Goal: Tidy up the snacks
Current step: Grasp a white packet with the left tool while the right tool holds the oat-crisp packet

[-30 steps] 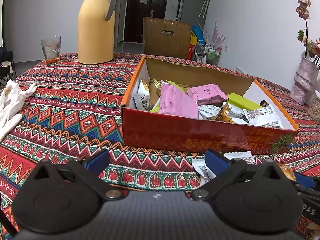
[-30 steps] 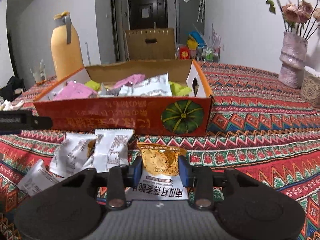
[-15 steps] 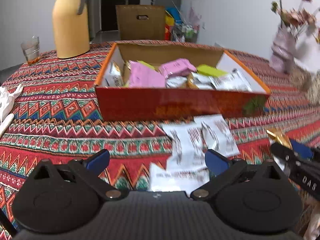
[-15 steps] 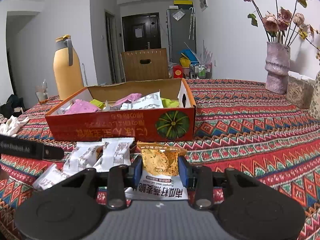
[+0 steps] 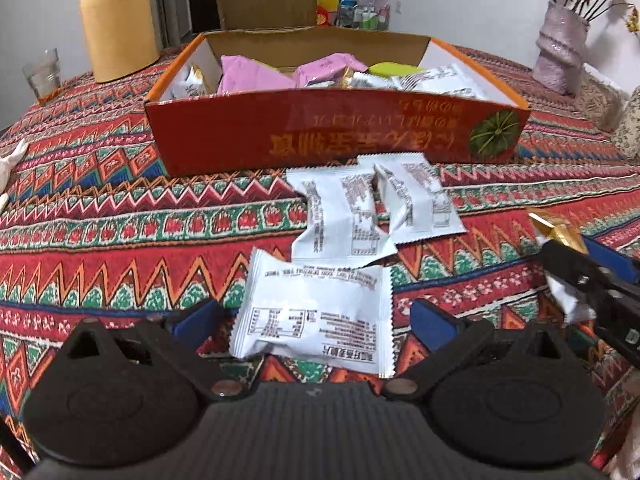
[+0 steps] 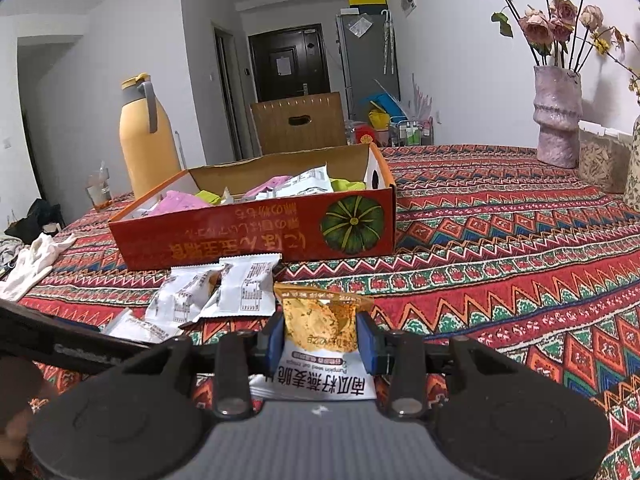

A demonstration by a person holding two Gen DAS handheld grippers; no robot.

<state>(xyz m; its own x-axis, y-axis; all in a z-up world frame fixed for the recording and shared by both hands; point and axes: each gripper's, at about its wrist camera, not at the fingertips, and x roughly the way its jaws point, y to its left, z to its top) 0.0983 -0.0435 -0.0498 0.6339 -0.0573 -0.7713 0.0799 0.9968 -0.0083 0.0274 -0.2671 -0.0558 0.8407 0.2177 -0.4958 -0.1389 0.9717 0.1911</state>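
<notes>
The left hand-held gripper [image 5: 314, 320] hangs spread wide around the nearest white foil snack packet [image 5: 316, 316] on the patterned surface [image 5: 120, 240]. It should centre, then pinch. The right hand-held gripper [image 6: 320, 338] clamps an orange-and-white snack packet [image 6: 318, 320], bound for the red cardboard box [image 6: 256, 236].
</notes>
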